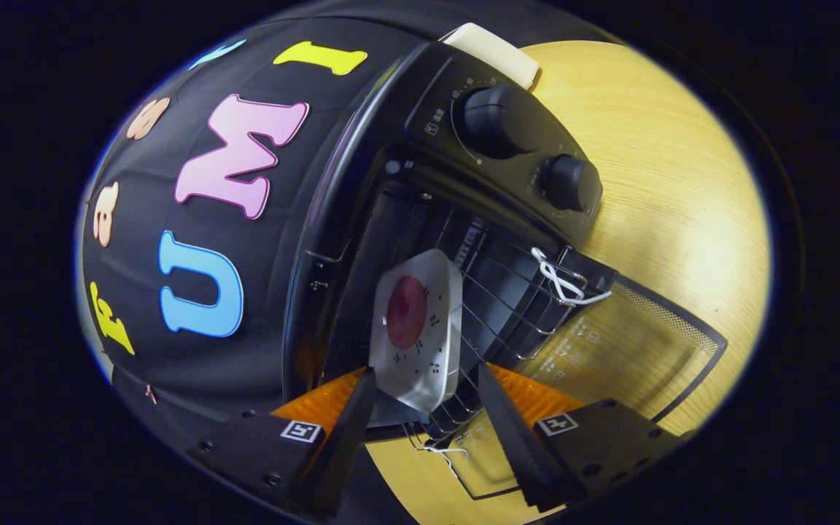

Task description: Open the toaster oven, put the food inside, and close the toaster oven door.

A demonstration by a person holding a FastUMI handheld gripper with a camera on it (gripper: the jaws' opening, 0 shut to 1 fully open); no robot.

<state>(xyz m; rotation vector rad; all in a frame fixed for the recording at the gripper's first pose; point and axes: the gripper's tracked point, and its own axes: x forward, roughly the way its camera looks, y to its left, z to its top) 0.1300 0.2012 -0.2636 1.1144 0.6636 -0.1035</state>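
Looking along the hand-held gripper [424,408], I see its two fingers spread apart, with nothing pinched between them; the near edge of a white square plate [420,335] sits in the gap just ahead of the tips, and I cannot tell whether either finger touches it. That plate carries a round reddish-brown piece of food [407,311] at its middle and rests on the wire rack [496,310] inside the black toaster oven [362,219]. The whole view is rolled sideways, so the oven appears tipped. Its glass door [631,343] with a dotted black border hangs fully open, lying out flat over the pale wooden counter [682,182] in front of the oven's mouth. A white cord [562,284] is looped around the rack's front corner near the door hinge. Two black round knobs [500,120] stand on the oven's control panel, beside the open cavity. A cream-coloured object [493,51] peeks out behind the oven's far corner.
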